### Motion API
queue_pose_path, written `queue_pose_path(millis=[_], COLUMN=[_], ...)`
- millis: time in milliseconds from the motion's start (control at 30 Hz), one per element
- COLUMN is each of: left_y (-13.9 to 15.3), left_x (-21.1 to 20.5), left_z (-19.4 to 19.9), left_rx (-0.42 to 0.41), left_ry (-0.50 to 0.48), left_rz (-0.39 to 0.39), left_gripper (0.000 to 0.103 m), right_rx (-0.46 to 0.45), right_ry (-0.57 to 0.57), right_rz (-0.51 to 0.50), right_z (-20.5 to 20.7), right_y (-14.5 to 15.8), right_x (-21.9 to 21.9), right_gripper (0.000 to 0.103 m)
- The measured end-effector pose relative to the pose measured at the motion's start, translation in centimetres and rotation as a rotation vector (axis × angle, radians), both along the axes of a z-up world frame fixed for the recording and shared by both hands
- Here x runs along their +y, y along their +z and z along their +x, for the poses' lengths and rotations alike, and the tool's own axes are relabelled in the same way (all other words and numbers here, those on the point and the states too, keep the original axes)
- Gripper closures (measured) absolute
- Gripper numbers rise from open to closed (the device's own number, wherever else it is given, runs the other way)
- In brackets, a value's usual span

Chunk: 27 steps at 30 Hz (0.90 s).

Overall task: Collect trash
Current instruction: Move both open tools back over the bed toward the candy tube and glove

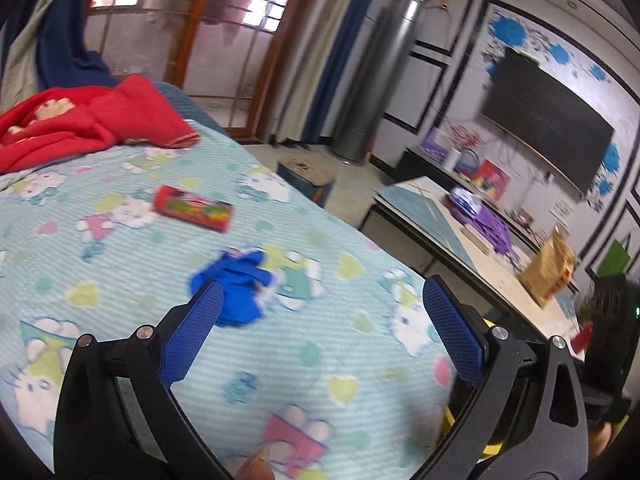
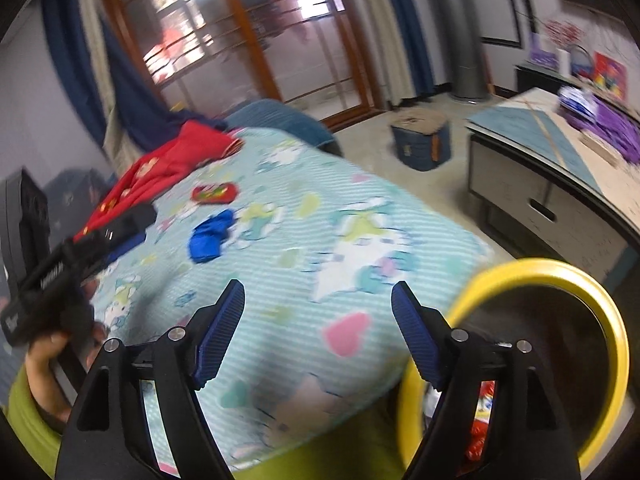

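Both tools apart and empty above the bed

The left tool [image 1: 320, 320] and right tool [image 2: 318, 332] stand with jaws apart, holding nothing. On the bed [image 1: 320, 360] lie two pieces of trash: one blue glove [image 1: 236, 284] just ahead of the left tool at 11 o'clock, soft and light, best pinched at a bunched fold; one red wrapper [image 1: 194, 208] farther at 11, probably thin and slippery. One yellow bin [image 2: 560, 276] waits at 3 o'clock of the right tool.

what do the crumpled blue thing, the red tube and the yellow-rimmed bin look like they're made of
Blue thing: looks like thin rubbery film, perhaps a glove; limp, crumpled folds, saturated matte colour.
Red tube: probably printed card or foil wrapper; stiff cylinder shape with bright multicoloured print, blurred.
Bin: likely moulded plastic; smooth, uniform yellow rim with a slight sheen, dark inside.
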<state>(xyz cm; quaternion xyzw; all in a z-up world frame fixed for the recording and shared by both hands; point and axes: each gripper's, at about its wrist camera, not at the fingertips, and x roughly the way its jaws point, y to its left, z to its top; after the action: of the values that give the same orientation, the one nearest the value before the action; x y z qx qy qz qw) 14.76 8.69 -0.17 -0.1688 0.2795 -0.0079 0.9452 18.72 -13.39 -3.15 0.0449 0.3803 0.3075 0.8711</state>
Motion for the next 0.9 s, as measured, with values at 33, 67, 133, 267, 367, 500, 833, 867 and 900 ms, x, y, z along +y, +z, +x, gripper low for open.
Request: queue_pose_path(millis=[33, 67, 133, 267, 367, 500, 833, 867, 900], left_y=[0.1, 0.1, 0.1, -0.1, -0.5, -1.3, -3.7, -3.9, -4.3], left_x=[0.6, 1.5, 3.0, 5.8, 7.7, 9.4, 12.1, 12.3, 12.5], left_z=[0.0, 0.1, 0.2, 0.5, 0.9, 1.8, 6.2, 6.7, 7.2], left_rx=[0.0, 0.001, 0.011, 0.031, 0.05, 0.081, 0.17, 0.181, 0.189], left_ry=[0.01, 0.024, 0.043, 0.089, 0.115, 0.131, 0.125, 0.127, 0.125], left_rz=[-0.005, -0.008, -0.009, -0.02, -0.042, -0.072, -0.213, -0.235, -0.259], left_gripper=[0.011, 0.011, 0.011, 0.011, 0.011, 0.011, 0.011, 0.011, 0.012], right_rx=[-0.004, -0.008, -0.016, -0.022, -0.014, 0.0, 0.104, 0.102, 0.1], right_ry=[0.016, 0.032, 0.081, 0.134, 0.169, 0.203, 0.23, 0.225, 0.22], right_rz=[-0.002, -0.004, -0.011, -0.033, -0.044, -0.068, -0.103, -0.1, -0.097], right_z=[0.0, 0.0, 0.2, 0.5, 0.8, 1.3, 4.5, 4.6, 4.8], right_y=[0.0, 0.0, 0.1, -0.2, -0.5, -1.4, -4.4, -4.5, -4.6], right_x=[0.9, 1.9, 4.3, 7.9, 10.6, 13.4, 18.1, 18.2, 18.4], right_gripper=[0.03, 0.03, 0.029, 0.029, 0.029, 0.029, 0.03, 0.031, 0.032])
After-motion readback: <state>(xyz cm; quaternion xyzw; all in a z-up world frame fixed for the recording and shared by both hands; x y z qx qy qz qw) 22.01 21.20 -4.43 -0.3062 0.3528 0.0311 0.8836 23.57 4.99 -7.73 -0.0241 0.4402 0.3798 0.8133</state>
